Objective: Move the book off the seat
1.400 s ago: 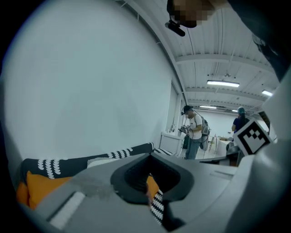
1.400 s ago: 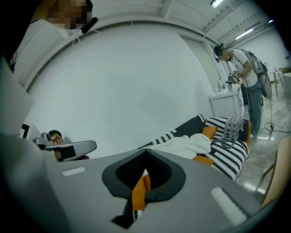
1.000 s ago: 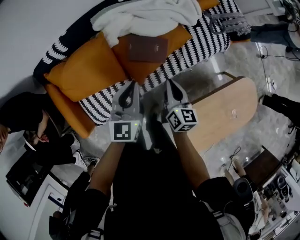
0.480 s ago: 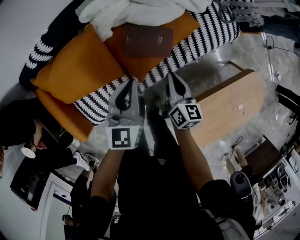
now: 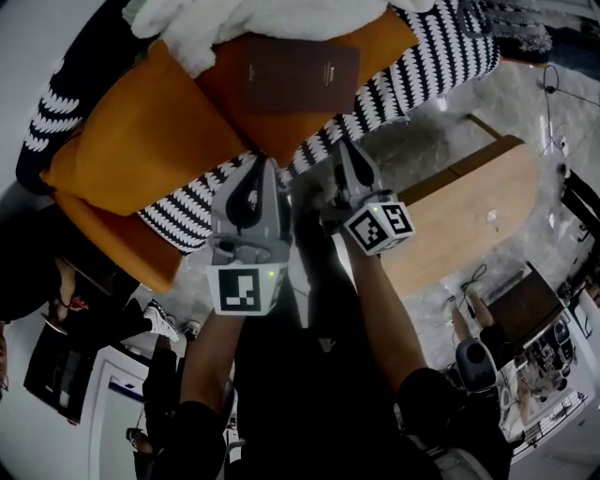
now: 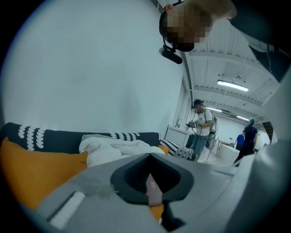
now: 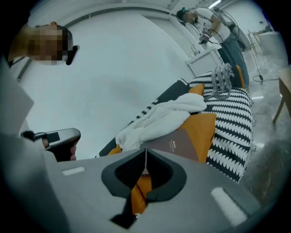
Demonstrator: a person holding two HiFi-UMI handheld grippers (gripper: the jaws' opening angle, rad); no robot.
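A thin brown book [image 5: 298, 75] lies flat on an orange cushion [image 5: 141, 141] on the black-and-white patterned sofa seat [image 5: 412, 75]. Both grippers are held side by side in front of the sofa's near edge, pointing at the book and short of it. My left gripper [image 5: 255, 171] is shut with nothing in it. My right gripper [image 5: 342, 155] is shut and empty too. In the right gripper view the book [image 7: 179, 145] shows just beyond the closed tips [image 7: 146, 150]. In the left gripper view a sliver of the book [image 6: 153, 192] shows below the closed tips [image 6: 150, 155].
A white blanket [image 5: 281, 19] is heaped behind the book. A light wooden table [image 5: 459, 216] stands to the right of the grippers. A person in black sits on the floor at the left [image 5: 56, 281]. People stand in the far background [image 6: 200, 127].
Both grippers have sunk and come nearer the sofa, and the book and cushions now loom larger in the head view. Both stay shut and empty.
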